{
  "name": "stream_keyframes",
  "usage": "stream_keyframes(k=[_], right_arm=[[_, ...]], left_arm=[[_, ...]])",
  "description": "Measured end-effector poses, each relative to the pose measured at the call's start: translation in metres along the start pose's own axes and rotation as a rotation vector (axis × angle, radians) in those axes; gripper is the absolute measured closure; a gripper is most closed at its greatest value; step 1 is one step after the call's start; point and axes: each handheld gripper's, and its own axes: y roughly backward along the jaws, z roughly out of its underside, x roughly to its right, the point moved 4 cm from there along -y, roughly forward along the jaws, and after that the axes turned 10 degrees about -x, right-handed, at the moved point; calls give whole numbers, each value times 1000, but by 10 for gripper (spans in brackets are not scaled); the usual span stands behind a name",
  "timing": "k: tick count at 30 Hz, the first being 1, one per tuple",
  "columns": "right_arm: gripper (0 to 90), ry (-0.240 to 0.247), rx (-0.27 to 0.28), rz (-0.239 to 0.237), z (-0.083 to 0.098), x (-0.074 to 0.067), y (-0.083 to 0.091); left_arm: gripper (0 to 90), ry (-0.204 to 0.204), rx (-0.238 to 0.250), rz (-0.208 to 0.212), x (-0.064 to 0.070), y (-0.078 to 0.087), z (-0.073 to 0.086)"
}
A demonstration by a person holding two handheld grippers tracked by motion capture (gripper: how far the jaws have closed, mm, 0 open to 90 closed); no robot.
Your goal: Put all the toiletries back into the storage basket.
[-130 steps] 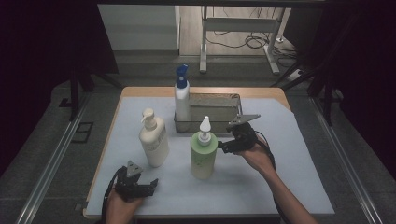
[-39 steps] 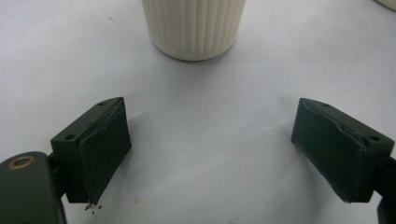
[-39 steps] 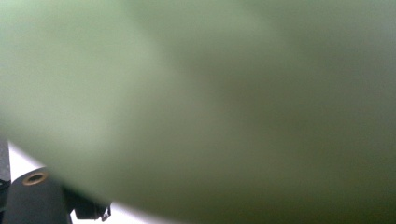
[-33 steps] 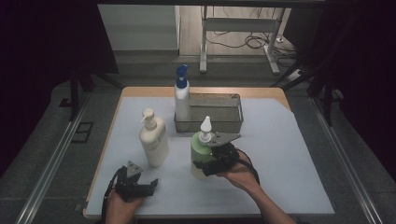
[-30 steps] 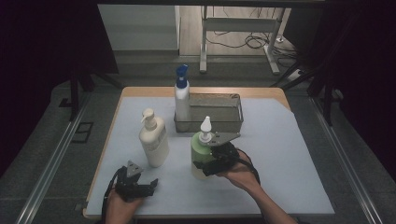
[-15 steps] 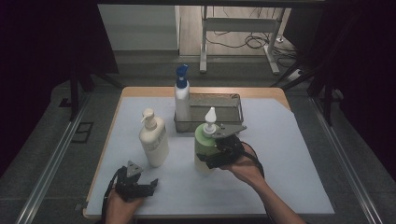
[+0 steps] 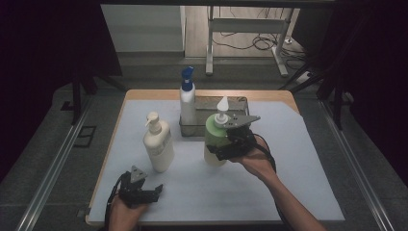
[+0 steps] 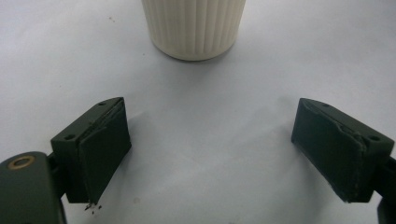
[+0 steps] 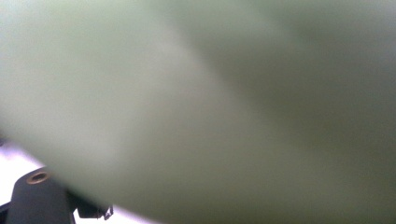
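The green bottle (image 7: pixel 215 139) is gripped around its body by the right gripper (image 7: pixel 230 144) at the centre of the high view, lifted clear of the white table cover (image 7: pixel 288 183) and held just in front of the metal basket (image 7: pixel 238 103), into which it is judged to be headed. A slip is the main risk: the body is wide, smooth and rounded, the jaws are spread nearly as far as they go, and only a narrow band of the wall is pinched, so a tilt of the wrist could let the bottle rotate or drop. If it is not raised enough, its base could be caught on the basket's front rim and the basket shoved back. The blue-capped spray bottle (image 7: pixel 187 98) stands at the basket's left end and could be knocked over by a sideways swing. In the right gripper view the pale green wall (image 9: pixel 196 107) is seen blurred and very close. The bottle is light green, held nearly upright, with a white pump head (image 7: pixel 222 107) on top. The left gripper (image 7: pixel 139 187) rests at the lower left of the high view, its jaws spread apart with nothing between them, and the cream pump bottle (image 8: pixel 194 25) stands just ahead of it
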Motion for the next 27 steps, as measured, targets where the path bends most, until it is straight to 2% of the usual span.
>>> stream_keyframes(k=[16, 27], right_arm=[[124, -26, 36, 47, -31, 24, 14], [124, -49, 37, 93, -48, 42, 15]], left_arm=[[109, 0, -1, 0, 0, 0, 0], [109, -2, -2, -1, 0, 0, 0]])
